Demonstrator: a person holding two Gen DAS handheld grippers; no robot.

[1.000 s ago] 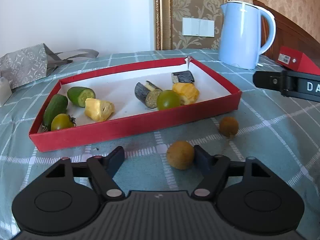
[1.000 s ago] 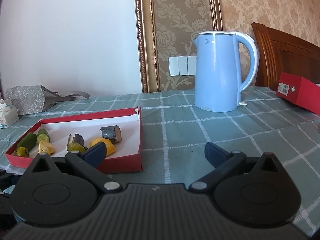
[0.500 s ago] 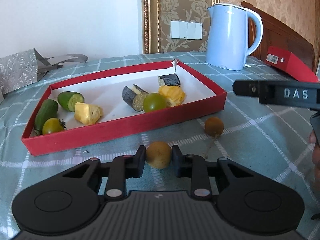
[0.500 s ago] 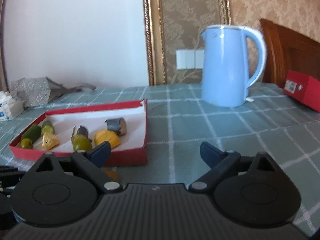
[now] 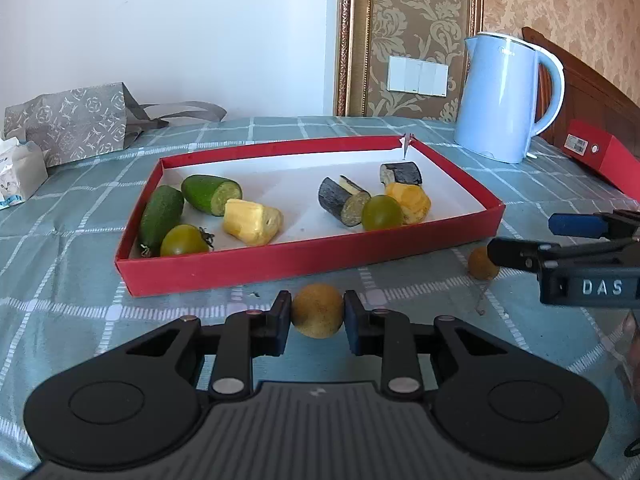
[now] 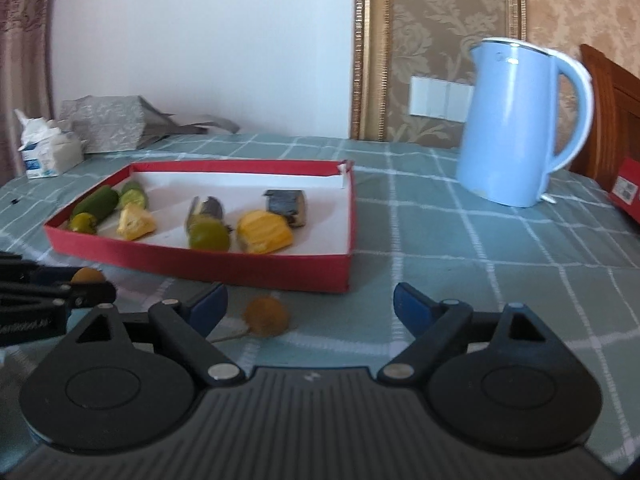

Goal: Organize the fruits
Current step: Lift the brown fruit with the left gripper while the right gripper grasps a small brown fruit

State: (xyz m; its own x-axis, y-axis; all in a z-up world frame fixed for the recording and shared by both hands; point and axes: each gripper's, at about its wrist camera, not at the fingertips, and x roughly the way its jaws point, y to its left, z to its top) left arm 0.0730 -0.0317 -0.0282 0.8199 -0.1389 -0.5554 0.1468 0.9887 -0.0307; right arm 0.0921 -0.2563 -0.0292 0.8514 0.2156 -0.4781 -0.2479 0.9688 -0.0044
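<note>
Blue kettle (image 5: 505, 98), grey bag (image 5: 72, 122), prob. tissues (image 6: 48, 152).

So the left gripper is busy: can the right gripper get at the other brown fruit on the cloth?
Probably yes: the right gripper is open, and the loose brown fruit lies just ahead between its fingers, with nothing blocking it.

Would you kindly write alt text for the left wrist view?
The left hand-held gripper is shut on a round brown fruit just before a red tray of cut produce. The right hand-held gripper reaches toward a second brown fruit beside it.
</note>
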